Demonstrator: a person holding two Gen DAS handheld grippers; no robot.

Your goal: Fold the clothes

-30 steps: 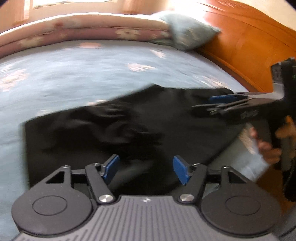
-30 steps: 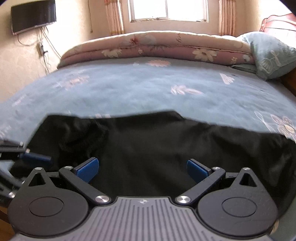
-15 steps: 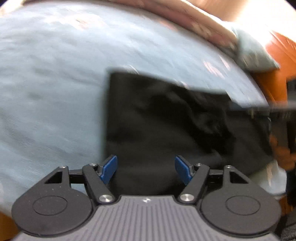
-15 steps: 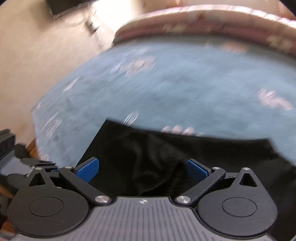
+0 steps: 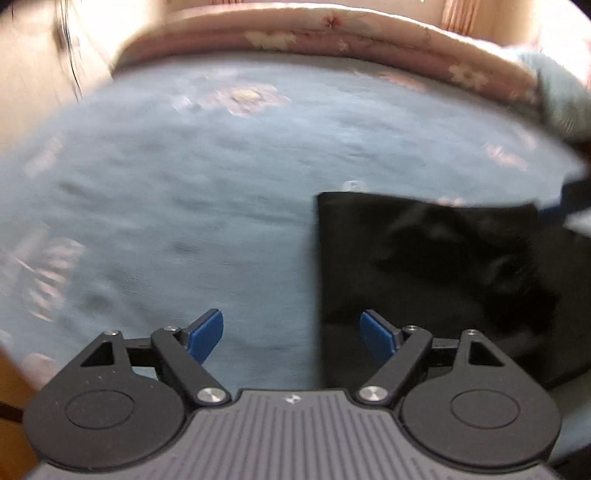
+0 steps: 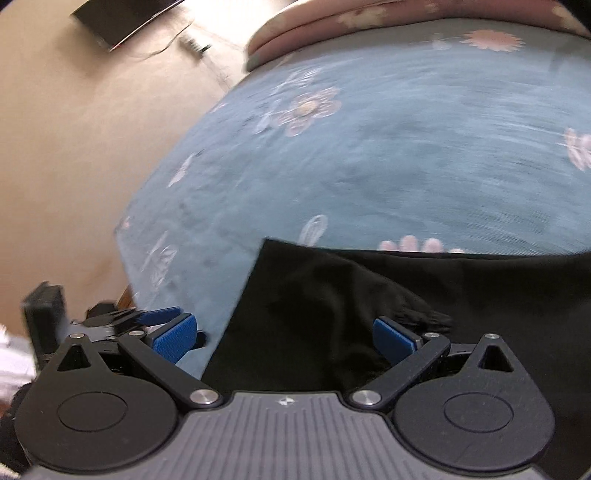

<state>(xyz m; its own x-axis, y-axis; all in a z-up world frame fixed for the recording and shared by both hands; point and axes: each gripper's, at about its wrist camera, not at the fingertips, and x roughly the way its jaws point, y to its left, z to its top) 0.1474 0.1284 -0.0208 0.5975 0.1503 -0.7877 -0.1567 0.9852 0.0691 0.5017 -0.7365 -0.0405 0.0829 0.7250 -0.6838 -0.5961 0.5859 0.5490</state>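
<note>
Both tongs are hovering unclenched and empty, left gripper [image 5: 291, 334] just widening beside the black garment's [image 5: 424, 266] edge, right gripper [image 6: 286, 338] straddling it.

Both views have swung left: the left gripper [image 5: 291, 334], its jaws just opened wider, now straddles the flat black cloth garment's [image 5: 424, 277] left edge.

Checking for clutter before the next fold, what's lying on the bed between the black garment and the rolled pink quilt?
Only bare blue flowered sheet lies between the garment and the quilt, seen from the left wrist.
</note>
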